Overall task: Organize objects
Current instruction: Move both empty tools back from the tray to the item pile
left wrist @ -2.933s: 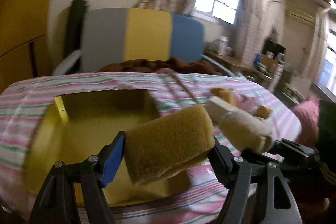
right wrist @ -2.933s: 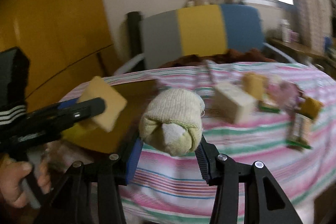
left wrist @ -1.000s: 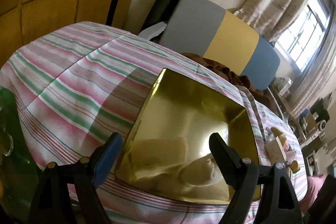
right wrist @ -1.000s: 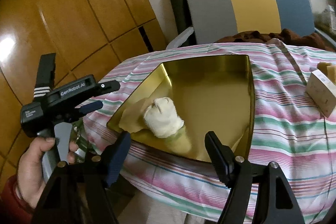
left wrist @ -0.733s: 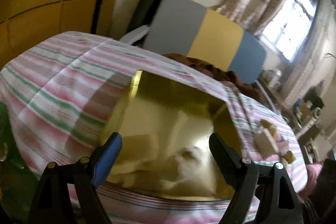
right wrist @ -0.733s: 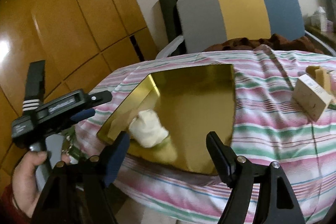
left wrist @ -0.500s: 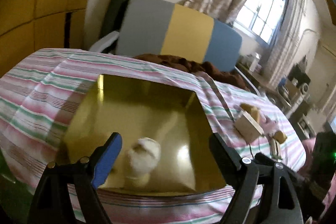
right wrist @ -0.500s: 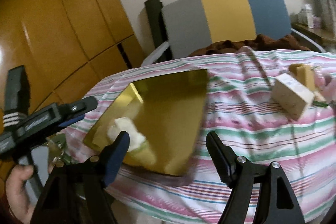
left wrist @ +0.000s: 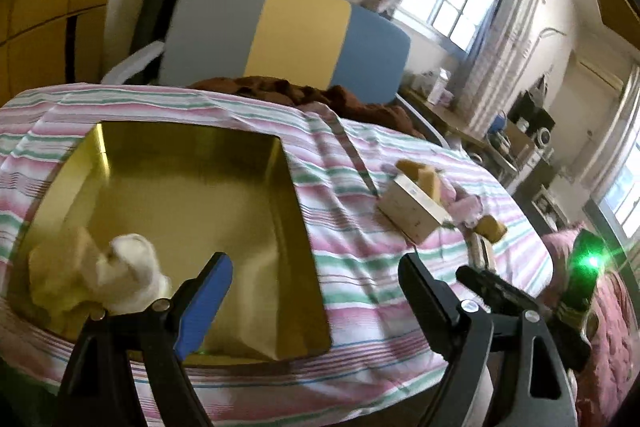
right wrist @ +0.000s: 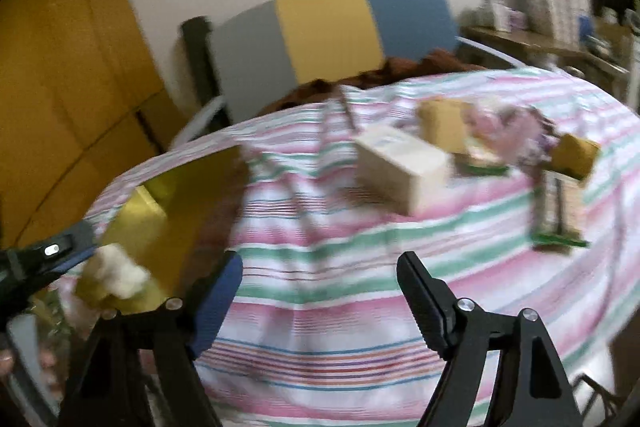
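1. Objects still to be organized lie in a cluster toward the far right edge of the striped tablecloth [left wrist: 352, 255]: a pale box [left wrist: 412, 213], a tan sponge [left wrist: 420, 177] just behind it, some pink fabric [right wrist: 504, 131], a second sponge [right wrist: 576, 151] and a green-edged packet [right wrist: 556, 215].
2. Gold tray [left wrist: 192, 195], the largest holder, sits at the cloth's left side; a rolled white sock [left wrist: 128, 275] and a yellow sponge [left wrist: 56, 263] rest in its near left corner.
3. Left gripper [left wrist: 312, 291] has its jaws spread wide with nothing between them, over the tray's near right corner.
4. Right gripper [right wrist: 318, 291] is opening its jaws, nothing between them, above bare cloth between tray and cluster.
5. Judged step: one drop-off done, both hands swinging back for the next pickup. Next move calls for lining each gripper on a separate item, the box likely needing the widest spread.
6. Against the earliest frames, the sponge and sock then gripped now lie in the tray, and both views have turned from the tray toward the cluster.
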A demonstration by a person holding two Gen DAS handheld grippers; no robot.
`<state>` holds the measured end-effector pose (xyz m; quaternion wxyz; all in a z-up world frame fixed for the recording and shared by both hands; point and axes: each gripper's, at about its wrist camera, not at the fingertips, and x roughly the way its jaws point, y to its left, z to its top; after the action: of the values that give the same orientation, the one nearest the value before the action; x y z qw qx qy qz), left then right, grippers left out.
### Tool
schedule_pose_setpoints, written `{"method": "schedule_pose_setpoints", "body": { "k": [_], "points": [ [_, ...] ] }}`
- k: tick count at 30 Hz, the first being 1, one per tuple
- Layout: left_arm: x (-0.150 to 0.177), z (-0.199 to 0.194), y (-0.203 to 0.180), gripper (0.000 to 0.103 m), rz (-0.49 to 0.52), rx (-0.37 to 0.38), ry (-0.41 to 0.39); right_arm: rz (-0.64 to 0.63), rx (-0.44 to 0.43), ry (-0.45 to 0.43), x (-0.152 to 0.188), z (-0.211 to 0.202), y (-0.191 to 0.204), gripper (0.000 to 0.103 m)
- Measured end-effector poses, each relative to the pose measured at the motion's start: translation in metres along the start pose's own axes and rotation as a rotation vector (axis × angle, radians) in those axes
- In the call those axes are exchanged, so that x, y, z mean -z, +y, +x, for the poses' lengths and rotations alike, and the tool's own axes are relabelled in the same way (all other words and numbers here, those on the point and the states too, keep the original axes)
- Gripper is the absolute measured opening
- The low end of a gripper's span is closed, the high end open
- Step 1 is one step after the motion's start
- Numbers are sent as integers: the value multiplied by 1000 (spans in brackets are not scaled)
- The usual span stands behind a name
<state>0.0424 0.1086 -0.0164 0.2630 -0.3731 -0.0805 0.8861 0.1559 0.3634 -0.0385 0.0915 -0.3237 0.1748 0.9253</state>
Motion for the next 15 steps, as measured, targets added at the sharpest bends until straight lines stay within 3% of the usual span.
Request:
{"method": "schedule_pose_setpoints", "body": {
  "k": [7, 15],
  "points": [
    [9, 13, -29, 87, 55, 28, 45, 124, 215, -19, -9, -5, -82, 80],
    [18, 21, -55, 87, 121, 44, 76, 220, 310, -24, -18, -8, -134, 80]
  ]
}}
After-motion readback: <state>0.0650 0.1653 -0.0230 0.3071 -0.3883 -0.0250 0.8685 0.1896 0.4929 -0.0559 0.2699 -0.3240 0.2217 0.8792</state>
